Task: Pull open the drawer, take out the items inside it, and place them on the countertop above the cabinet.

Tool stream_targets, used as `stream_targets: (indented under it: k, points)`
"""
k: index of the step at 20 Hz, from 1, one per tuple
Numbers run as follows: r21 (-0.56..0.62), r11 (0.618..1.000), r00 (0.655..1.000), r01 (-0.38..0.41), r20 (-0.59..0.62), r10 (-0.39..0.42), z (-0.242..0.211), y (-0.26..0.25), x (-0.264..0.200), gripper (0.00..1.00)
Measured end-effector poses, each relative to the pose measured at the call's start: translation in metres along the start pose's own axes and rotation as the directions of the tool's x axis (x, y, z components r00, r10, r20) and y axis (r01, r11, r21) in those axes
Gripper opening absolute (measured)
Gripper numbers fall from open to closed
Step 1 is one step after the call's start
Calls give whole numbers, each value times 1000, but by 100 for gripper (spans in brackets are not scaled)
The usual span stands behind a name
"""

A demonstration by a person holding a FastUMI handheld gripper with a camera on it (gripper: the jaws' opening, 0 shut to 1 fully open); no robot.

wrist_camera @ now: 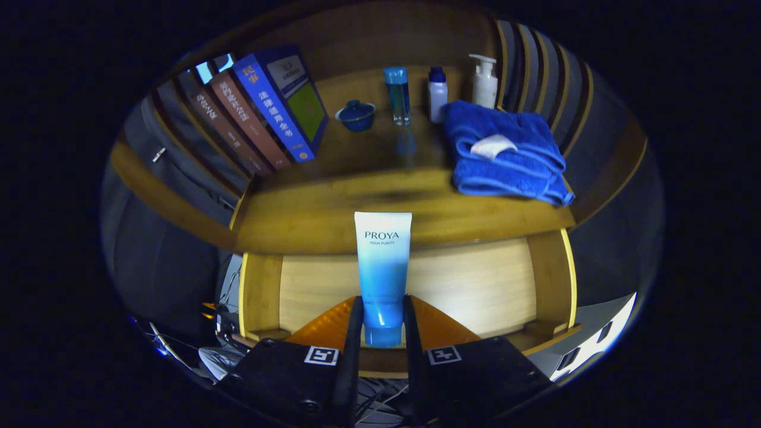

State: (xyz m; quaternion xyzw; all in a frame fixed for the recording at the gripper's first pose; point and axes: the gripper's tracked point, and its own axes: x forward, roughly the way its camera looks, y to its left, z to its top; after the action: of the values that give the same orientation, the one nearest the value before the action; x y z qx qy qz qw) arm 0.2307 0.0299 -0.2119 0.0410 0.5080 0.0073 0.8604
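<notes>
We see our gripper [383,324] closed on a blue-and-white tube [382,270], both fingers [354,333] pressed against its lower end near the cap. The tube stands upright between them, cap down, its white upper part rising in front of the front edge of the wooden table [309,220].

Below that edge lies the open drawer [475,285] — its pale wooden bottom shows on either side of the tube, framed by darker side walls. We cannot tell whether the tube's cap touches the drawer floor or hangs above it.

On the table beyond the tube, a folded blue towel [505,154] lies to the right, hanging slightly over the front edge. Behind it stand a white pump bottle [485,82], a small white bottle with a blue cap [437,94] just beside it, and a slim clear blue bottle [397,95]. A small blue lidded cup [355,114] sits left of those — well apart from the towel. Farther left, a row of books [261,113] leans on the table, the nearest one blue.
</notes>
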Motion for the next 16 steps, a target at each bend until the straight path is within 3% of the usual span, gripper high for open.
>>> stream_targets:
  k: [7,16]
  points:
    - [-37,999,998,37,-41,-38,61,3,48,39]
    - [-39,999,997,38,-66,-41,78,4,84,41]
